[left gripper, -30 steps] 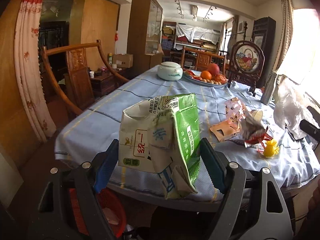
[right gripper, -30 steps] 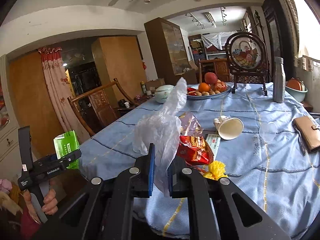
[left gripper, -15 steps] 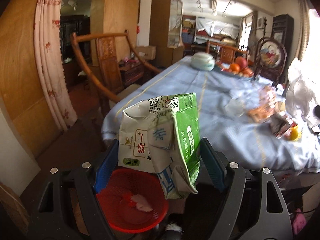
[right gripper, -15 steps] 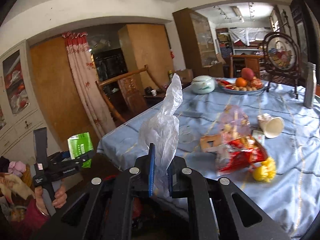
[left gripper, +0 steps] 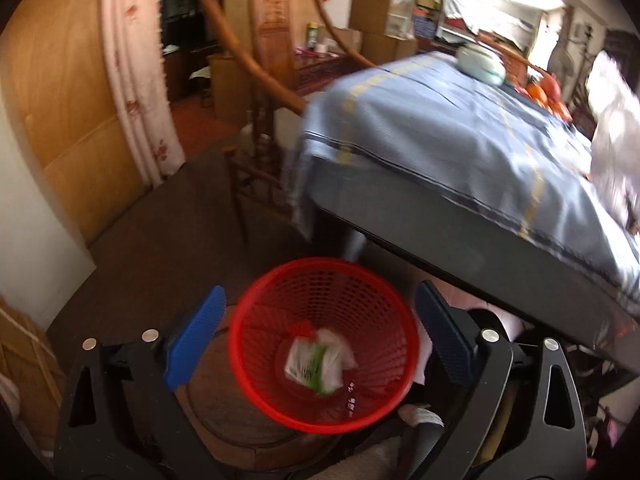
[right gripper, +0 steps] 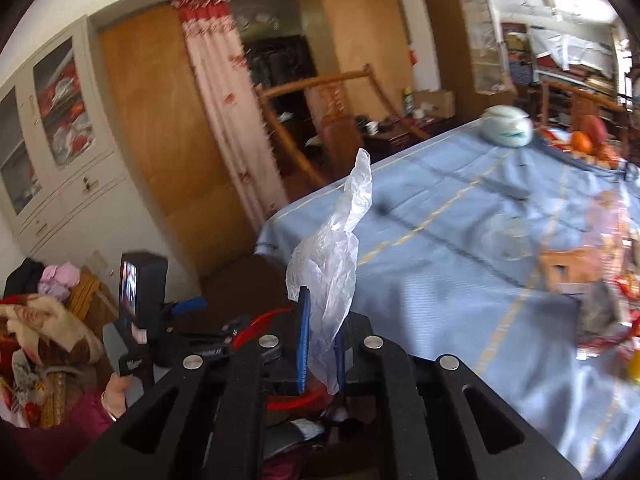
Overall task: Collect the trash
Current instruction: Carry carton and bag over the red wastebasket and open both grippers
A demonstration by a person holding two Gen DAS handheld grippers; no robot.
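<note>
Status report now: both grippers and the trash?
Left gripper jaws opening, nothing between. Carton in red basket. Right gripper shut on plastic bag. Nothing blocking.

Black tongs (left gripper: 320, 332), blue pads (left gripper: 192, 340)

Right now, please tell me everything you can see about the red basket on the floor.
The red basket is round, of perforated plastic mesh, tapering downward. It stands upright with its mouth open, on the floor beside the table's edge, below the opening left tongs. A green-and-white carton and some pale scraps are inside it.
</note>
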